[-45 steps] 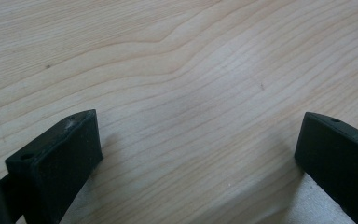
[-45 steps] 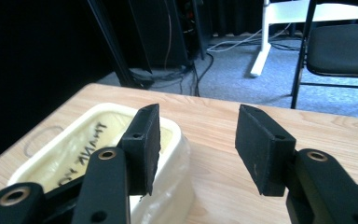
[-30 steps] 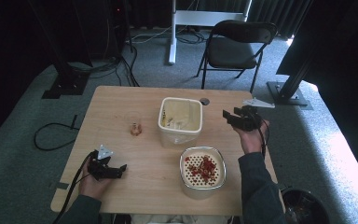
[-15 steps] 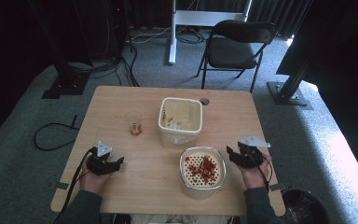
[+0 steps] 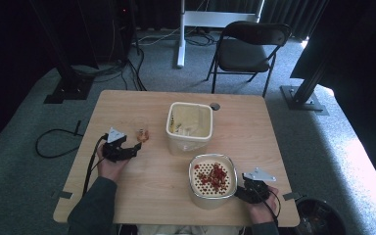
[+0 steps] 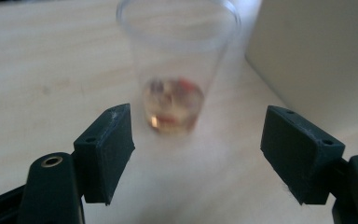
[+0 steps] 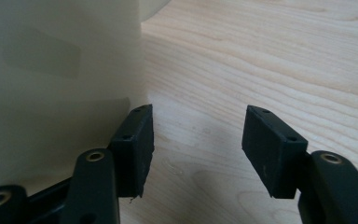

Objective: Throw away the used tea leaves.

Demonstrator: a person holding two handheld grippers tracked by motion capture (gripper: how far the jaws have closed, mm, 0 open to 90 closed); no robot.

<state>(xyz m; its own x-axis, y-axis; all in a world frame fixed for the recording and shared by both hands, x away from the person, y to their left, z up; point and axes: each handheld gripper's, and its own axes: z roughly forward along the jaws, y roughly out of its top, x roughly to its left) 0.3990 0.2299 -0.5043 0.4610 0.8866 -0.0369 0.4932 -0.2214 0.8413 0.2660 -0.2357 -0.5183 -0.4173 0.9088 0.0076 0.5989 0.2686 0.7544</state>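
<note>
A clear plastic cup with reddish-brown bits in its bottom stands left of centre on the wooden table. My left gripper points at it from just in front. In the left gripper view the cup stands just beyond the left gripper, whose jaws have just been opening and touch nothing. My right gripper lies low at the right of a cream strainer bowl that holds red pieces. The right gripper has just been opening a little, nothing between its jaws, with the bowl's wall beside one jaw.
A tall cream container stands mid-table behind the bowl and right of the cup. A small dark disc lies near the table's far edge. A folding chair stands beyond the table. A cable trails from the left gripper off the table's left side.
The right hand has come down from beside the tall container to the table at the bowl's right. The left hand has moved forward and right toward the cup.
</note>
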